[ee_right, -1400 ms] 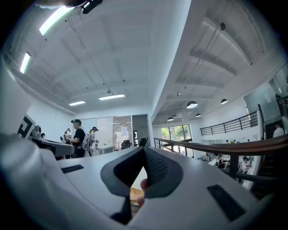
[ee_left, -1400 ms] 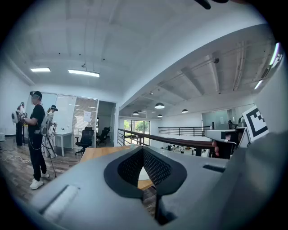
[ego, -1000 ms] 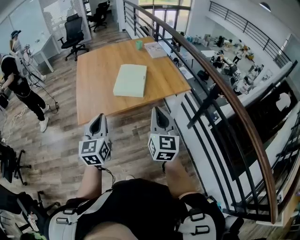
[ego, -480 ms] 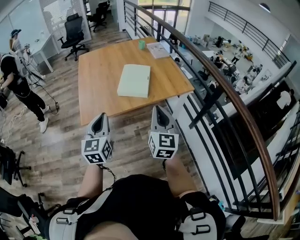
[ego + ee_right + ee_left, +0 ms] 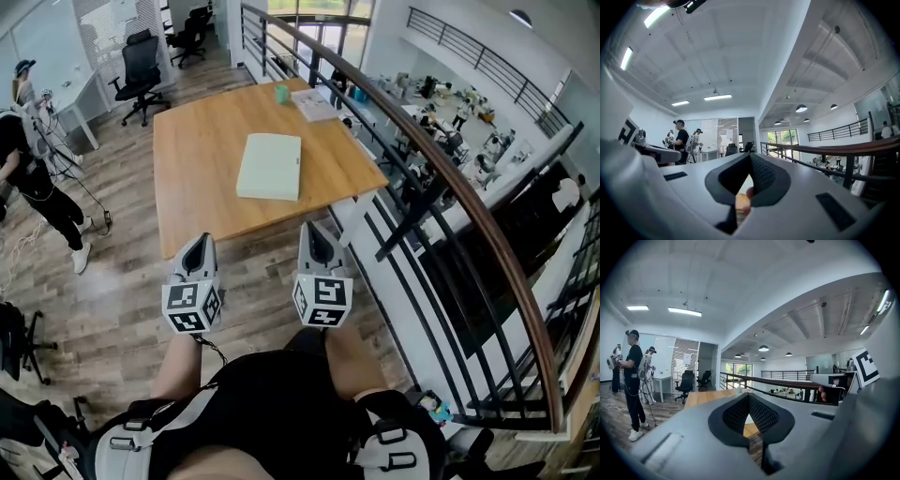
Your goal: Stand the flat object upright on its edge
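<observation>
A pale green flat object (image 5: 270,166), like a closed book or folder, lies flat near the middle of the wooden table (image 5: 197,178). Both grippers hang over the floor, short of the table's near edge. My left gripper (image 5: 198,251) is shut with nothing in it, and so is my right gripper (image 5: 312,236). In the left gripper view the jaws (image 5: 749,397) meet at the tips, with the table beyond them. The right gripper view shows the right gripper (image 5: 749,156) with its tips together too, and a sliver of the pale object behind them.
A small green cup (image 5: 280,91) and a printed booklet (image 5: 314,103) sit at the table's far end. A railing with a wooden handrail (image 5: 441,178) runs along the right. Office chairs (image 5: 139,70) and a person (image 5: 33,178) stand at the left.
The table and the flat object have shifted slightly in the head view as the person and head moved. Both grippers stay shut and keep their places relative to the body.
</observation>
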The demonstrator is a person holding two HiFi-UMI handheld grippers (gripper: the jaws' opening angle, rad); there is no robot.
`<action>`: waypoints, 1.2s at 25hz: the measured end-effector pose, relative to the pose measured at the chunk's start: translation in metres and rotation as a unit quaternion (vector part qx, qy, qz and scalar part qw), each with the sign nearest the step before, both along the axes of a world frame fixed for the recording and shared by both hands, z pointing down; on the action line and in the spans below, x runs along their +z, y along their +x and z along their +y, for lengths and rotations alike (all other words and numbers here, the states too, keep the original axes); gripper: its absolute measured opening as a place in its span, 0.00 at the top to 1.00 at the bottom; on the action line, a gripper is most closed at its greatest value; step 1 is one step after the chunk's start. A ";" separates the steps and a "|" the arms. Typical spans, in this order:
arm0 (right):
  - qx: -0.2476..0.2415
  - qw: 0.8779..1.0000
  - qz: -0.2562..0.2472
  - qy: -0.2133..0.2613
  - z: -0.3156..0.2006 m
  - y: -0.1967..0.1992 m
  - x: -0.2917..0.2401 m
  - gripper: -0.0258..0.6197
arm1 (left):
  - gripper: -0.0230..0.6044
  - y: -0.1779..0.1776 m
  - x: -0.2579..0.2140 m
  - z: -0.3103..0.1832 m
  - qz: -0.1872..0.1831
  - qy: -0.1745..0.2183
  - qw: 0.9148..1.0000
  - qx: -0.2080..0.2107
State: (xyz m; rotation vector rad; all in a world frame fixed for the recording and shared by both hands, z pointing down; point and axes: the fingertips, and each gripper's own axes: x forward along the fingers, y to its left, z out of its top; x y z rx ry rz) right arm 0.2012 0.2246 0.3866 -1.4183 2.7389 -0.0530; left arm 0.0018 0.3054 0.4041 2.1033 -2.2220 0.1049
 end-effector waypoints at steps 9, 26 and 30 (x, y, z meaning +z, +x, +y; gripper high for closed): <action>0.003 1.000 -0.007 -0.012 -0.043 -0.011 0.011 0.96 | 0.96 -0.011 0.012 -0.039 -0.006 -0.011 1.000 0.001; -0.017 0.999 -0.007 -0.033 -0.258 -0.049 0.044 0.96 | 0.96 -0.038 0.036 -0.248 -0.022 -0.027 0.999 -0.006; -0.028 0.999 0.001 -0.042 -0.305 -0.058 0.047 0.96 | 0.96 -0.046 0.039 -0.287 -0.018 -0.033 0.999 -0.016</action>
